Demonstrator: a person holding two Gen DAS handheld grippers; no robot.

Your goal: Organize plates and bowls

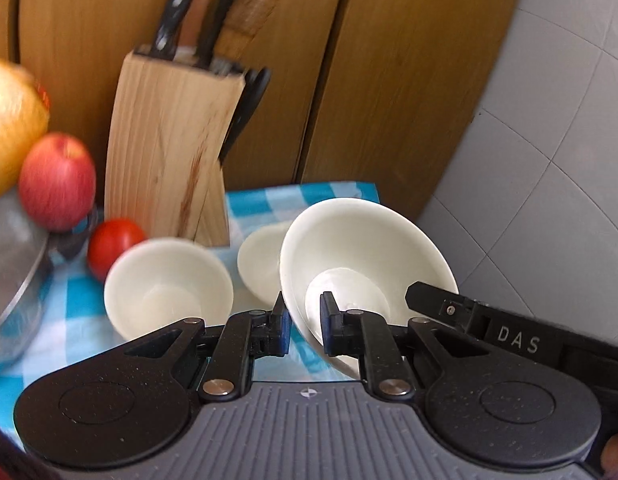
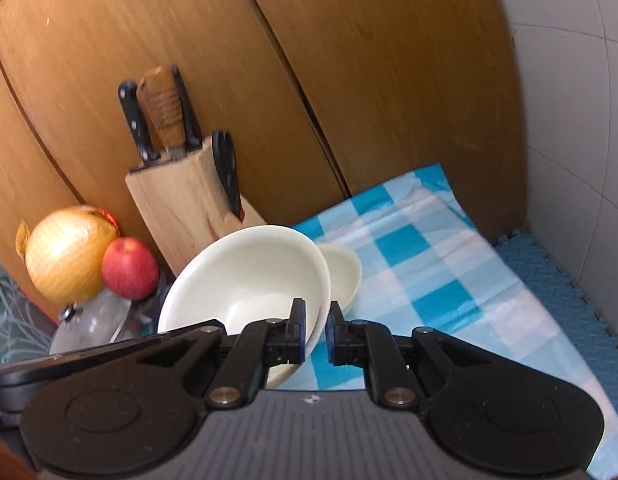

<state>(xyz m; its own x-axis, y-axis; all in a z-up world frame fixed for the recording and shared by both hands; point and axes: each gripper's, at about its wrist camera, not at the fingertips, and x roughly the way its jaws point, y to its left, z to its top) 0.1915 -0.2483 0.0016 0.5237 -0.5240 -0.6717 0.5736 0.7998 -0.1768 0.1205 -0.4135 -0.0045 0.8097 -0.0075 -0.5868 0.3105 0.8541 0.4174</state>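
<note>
A large cream bowl [image 1: 361, 248] is tilted above the blue checked cloth [image 1: 69, 304], held at both sides. My left gripper [image 1: 305, 326] is shut on its left rim, one pad inside, one outside. My right gripper [image 2: 316, 330] is shut on the rim of the same bowl [image 2: 249, 272] at its right side; its finger also shows in the left wrist view [image 1: 441, 304]. A small cream bowl [image 1: 169, 280] sits on the cloth to the left. Another small cream bowl [image 1: 261, 264] lies behind the large one and also shows in the right wrist view [image 2: 343, 276].
A wooden knife block [image 1: 169, 152] stands against the wooden cupboard doors [image 1: 389, 80]. An apple [image 1: 57, 182], a tomato [image 1: 113, 244], a yellow onion [image 1: 9, 120] and a glass pot lid [image 1: 13, 264] crowd the left. White tiled wall [image 1: 549, 160] on the right; blue foam mat [image 2: 557, 292].
</note>
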